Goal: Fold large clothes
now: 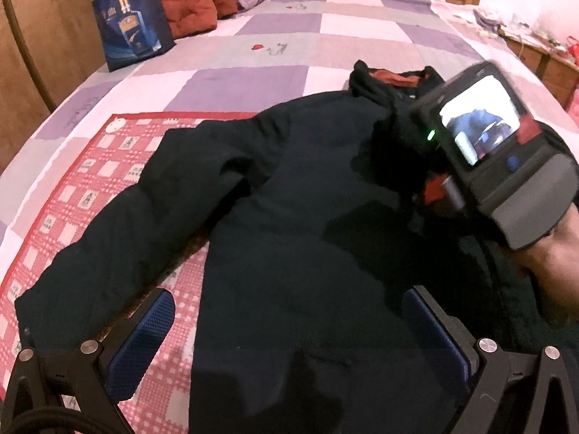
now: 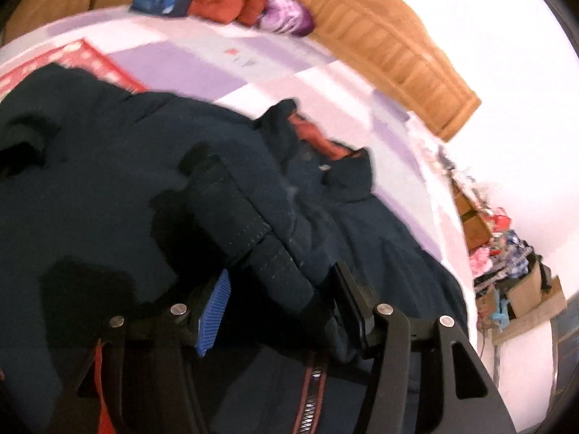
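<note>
hand-held gripper (image 1: 289,343) | black linkage arms | blue textured pads (image 1: 144,347) | silver screws

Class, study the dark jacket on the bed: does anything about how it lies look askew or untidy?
Yes. The jacket lies unevenly: one sleeve sprawls out over the red checked mat, while the other sleeve is folded across the body, between the right gripper fingers.

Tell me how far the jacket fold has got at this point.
Early stage. Done: the jacket lies spread on the bed, and one sleeve is laid across the body. In hand: that sleeve's cuff sits between the right gripper jaws, which look open. The left gripper is open over the hem. Left: the other sleeve is out flat on the red mat, and the body is unfolded.
</note>
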A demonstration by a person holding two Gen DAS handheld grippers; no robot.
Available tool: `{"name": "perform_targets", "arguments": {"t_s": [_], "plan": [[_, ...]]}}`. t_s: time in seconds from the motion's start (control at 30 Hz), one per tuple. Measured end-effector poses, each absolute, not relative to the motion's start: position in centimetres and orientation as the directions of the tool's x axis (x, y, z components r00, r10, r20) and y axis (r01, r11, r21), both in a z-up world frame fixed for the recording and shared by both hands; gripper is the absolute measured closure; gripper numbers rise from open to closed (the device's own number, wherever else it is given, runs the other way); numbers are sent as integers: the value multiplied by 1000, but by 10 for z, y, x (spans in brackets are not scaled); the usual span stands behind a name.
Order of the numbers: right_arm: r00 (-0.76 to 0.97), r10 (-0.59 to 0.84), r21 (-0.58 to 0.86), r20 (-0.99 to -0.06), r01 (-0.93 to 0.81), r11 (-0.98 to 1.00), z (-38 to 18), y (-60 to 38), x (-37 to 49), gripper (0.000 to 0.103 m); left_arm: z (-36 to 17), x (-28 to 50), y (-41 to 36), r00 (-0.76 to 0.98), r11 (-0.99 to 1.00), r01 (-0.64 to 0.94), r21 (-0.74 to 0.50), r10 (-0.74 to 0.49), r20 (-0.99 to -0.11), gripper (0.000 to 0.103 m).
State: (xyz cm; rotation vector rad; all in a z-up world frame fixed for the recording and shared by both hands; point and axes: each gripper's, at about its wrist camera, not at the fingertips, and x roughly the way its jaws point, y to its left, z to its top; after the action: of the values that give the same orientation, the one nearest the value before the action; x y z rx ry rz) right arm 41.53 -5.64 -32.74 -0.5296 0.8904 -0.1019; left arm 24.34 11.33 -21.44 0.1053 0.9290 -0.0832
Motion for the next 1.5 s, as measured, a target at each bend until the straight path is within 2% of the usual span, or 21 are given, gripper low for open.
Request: {"name": "perform_targets", "arguments": {"t_s": [0.13, 0.23, 0.27, 0.33, 0.43, 0.5, 0.67, 0.73, 0.8, 0.93, 1.03, 1.07, 1.17, 1.2, 1.27, 1.37, 1.5], "plan": [[579, -287, -473, -763, -197, 859, -340, -53, 415, 43, -213, 241, 118, 599, 991, 117, 60, -22, -801, 0], [652, -210, -397, -729, -153, 905, -313, -57, 410, 57, -212, 239, 123, 602, 992, 110, 59, -19, -798, 0], [675, -142, -320, -725, -147, 936, -299, -63, 413, 65, -213, 239, 124, 602, 992, 108, 60, -17, -799, 0], [722, -51, -178, -690, -101, 979, -269, -74, 424, 70, -214, 237, 127, 602, 993, 101, 60, -13, -799, 0], [787, -41, -68, -616, -1, 998, -233, -86, 435, 70, -215, 235, 129, 597, 994, 95, 59, -9, -802, 0], [764, -7, -28, -645, -15, 1000, -232, -86, 441, 70, -214, 234, 132, 596, 994, 93, 59, -8, -803, 0], [629, 59, -3, -775, -97, 995, -278, -95, 419, 68, -211, 234, 139, 607, 995, 77, 60, 0, -795, 0], [590, 35, -34, -806, -106, 994, -297, -103, 408, 62, -215, 236, 141, 597, 996, 69, 53, 1, -803, 0], [549, -5, -82, -836, -115, 990, -316, -107, 400, 61, -219, 235, 141, 589, 997, 66, 47, -1, -808, 0], [574, 15, -109, -819, -181, 977, -315, -101, 397, 61, -222, 231, 134, 586, 995, 87, 54, -7, -810, 0], [601, 19, -186, -799, -277, 943, -311, -79, 404, 44, -224, 231, 130, 580, 994, 95, 54, -10, -815, 0], [591, 20, -198, -806, -301, 933, -314, -73, 408, 44, -223, 232, 130, 580, 994, 95, 52, -12, -815, 0], [513, 4, -201, -858, -344, 917, -335, -64, 430, 44, -222, 233, 130, 582, 994, 95, 56, -9, -813, 0], [484, -5, -192, -875, -337, 922, -341, -64, 437, 49, -223, 233, 131, 581, 994, 95, 60, -6, -814, 0], [467, 26, -118, -884, -276, 954, -340, -71, 449, 63, -224, 233, 132, 581, 994, 93, 64, -2, -814, 0], [553, 77, -23, -830, -172, 985, -312, -84, 454, 69, -227, 235, 135, 578, 994, 83, 67, 7, -816, 0], [634, 110, 32, -765, -132, 991, -291, -86, 450, 69, -231, 241, 133, 567, 996, 67, 57, 9, -824, 0]]}}
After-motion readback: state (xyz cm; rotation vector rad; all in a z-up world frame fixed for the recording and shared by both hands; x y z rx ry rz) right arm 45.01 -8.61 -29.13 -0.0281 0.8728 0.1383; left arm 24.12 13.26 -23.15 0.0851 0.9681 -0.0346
